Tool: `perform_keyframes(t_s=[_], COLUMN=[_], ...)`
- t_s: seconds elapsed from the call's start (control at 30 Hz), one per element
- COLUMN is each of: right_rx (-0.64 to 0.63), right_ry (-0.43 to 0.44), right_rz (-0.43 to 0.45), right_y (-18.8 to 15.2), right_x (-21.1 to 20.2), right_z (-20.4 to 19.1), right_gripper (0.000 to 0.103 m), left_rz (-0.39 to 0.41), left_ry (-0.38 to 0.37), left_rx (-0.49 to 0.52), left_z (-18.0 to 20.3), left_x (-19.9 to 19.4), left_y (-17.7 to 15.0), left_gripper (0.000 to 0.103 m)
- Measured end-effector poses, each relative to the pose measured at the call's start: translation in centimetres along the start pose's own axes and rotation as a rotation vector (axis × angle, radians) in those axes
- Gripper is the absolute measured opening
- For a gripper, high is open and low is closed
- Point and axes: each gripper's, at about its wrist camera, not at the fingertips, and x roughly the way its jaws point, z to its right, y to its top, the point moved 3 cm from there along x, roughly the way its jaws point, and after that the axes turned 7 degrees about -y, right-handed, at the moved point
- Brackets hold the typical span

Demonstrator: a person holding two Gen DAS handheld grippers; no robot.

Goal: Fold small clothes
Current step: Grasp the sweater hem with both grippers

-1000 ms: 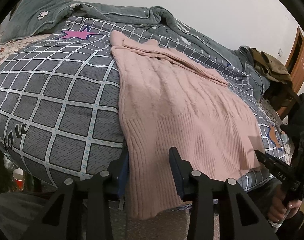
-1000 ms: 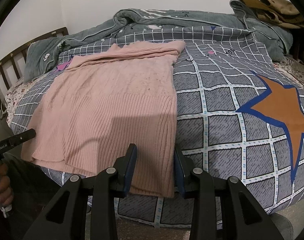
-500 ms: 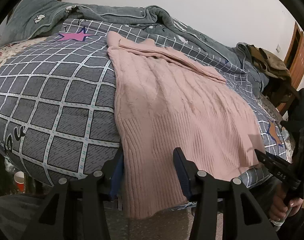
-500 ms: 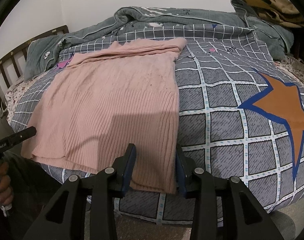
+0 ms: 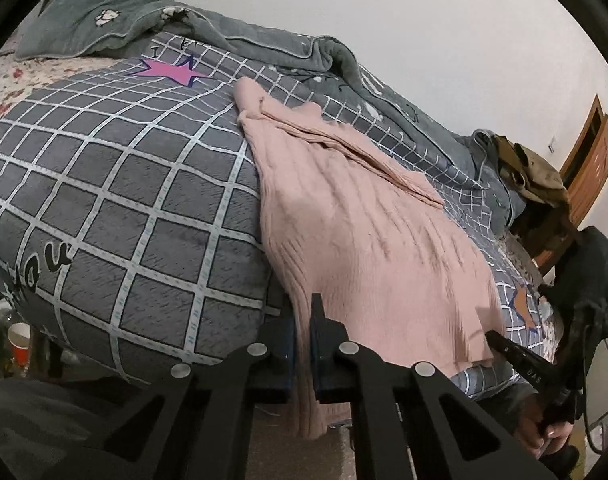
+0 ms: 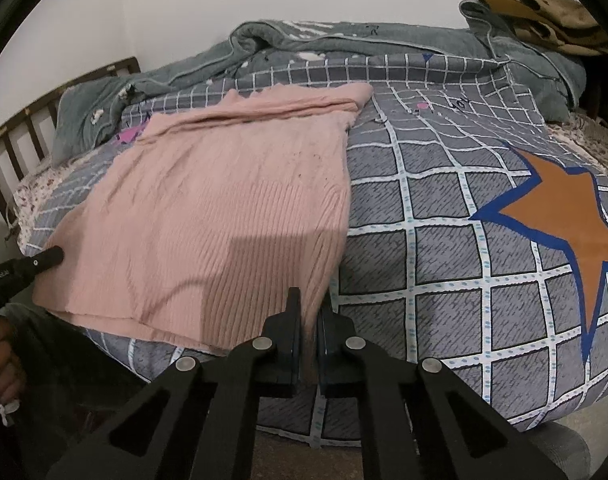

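**Inspector:** Sweater [image 5: 368, 240] hem first. What do the left tongs [image 5: 302, 312] hold?

**Assistant:** Left tongs have just closed, and their jaws are clamped on the sweater's near left corner. Knit is pinched between the pads and hangs below them over the bed edge.

**Inspector:** Right tongs [image 6: 308, 308]?

**Assistant:** They have also just closed. Jaws are clenched on the near right corner of the hem, with ribbed fabric gathered between the pads.

**Inspector:** Where does the sweater lie?

**Assistant:** Flat on the quilt [image 6: 444, 272], a grey one with a white grid. The hem is at the near edge of the bed; the sleeves are folded across the far end. Slight creases run from the left grip up the knit.

**Inspector:** Surroundings?

**Assistant:** An orange star [image 6: 572, 216] is printed on the quilt to the sweater's right, and a pink star [image 5: 169, 72] sits near its far left corner. A green blanket [image 6: 344, 44] is bunched along the wall behind. Brown clothes [image 6: 544, 16] are piled at the far right. A red cup [image 5: 19, 340] stands on the floor at the left.

**Inspector:** The person?

**Assistant:** A hand [image 5: 552, 432] grips the right tool's handle; another hand [image 6: 1, 364] grips the left one.
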Motion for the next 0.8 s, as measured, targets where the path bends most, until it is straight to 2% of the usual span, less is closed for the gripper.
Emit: perform_keyframes(t_s=[0.17,0.23,0.33,0.43,0.63,0.8], right_rx=[0.021,0.026,0.03,0.039,0.051,0.035], right_ry=[0.008,0.009,0.008,0.014,0.04,0.051], right_rz=[-0.017,-0.017,-0.027,-0.035,-0.054,-0.06], right_y=[0.1,0.1,0.0,-0.2,-0.7,-0.9], right_x=[0.3,0.3,0.4,0.2,0.1,0.0], right_z=[0.5,0.6,0.6,0.8,1.2,0.9], right_gripper=[0.008,0.011,0.018,0.025,0.027,0.027], left_rz=[-0.022,-0.033,-0.056,-0.082,-0.097,-0.091], left_ry=[0.004,-0.005,-0.004,-0.001,-0.017,-0.009], left_rx=[-0.013,-0.022,-0.038,-0.036,0.008,0.012], left_z=[-0.1,-0.1,-0.3,-0.2,0.6,1.0], left_x=[0.6,0.7,1.0,1.1,0.7,0.5], left_y=[-0.2,-0.2,-0.4,-0.8,-1.4,-1.7], left_gripper=[0.008,0.008,0.012,0.022,0.036,0.037])
